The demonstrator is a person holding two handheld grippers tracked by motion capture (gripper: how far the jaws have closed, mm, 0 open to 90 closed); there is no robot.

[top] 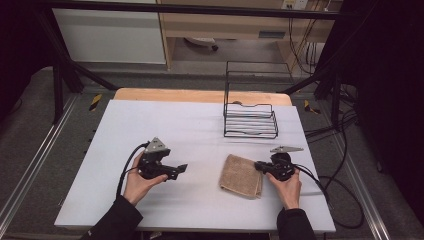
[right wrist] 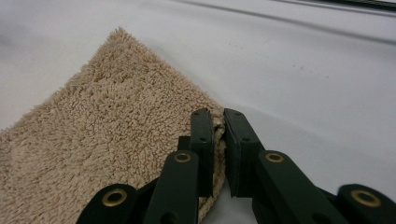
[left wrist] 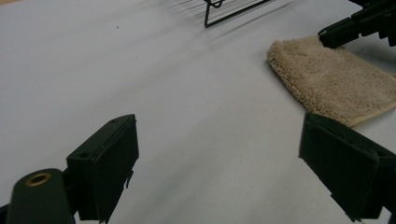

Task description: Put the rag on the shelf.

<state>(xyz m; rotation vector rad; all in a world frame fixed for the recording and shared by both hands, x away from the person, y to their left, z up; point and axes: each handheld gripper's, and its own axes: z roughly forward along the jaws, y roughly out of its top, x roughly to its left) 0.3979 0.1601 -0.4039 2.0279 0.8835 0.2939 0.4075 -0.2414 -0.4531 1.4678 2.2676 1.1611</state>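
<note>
A folded tan towel (top: 242,175) lies flat on the white table (top: 200,130), right of centre. My right gripper (top: 259,165) sits at the towel's right edge. In the right gripper view its jaws are shut on the towel (right wrist: 107,154), with the cloth's edge pinched between the pads (right wrist: 218,135). My left gripper (top: 181,168) is held over the bare table to the towel's left and points toward it. Its jaws stand wide apart with nothing between them, and its own view (left wrist: 219,154) shows the towel (left wrist: 336,81) ahead at the right with the right gripper (left wrist: 334,36) on its far edge.
A black wire rack (top: 250,107) stands upright at the back of the table, behind the towel. Cables (top: 330,185) trail off the table's right side. A wooden edge (top: 200,95) runs along the far side of the table.
</note>
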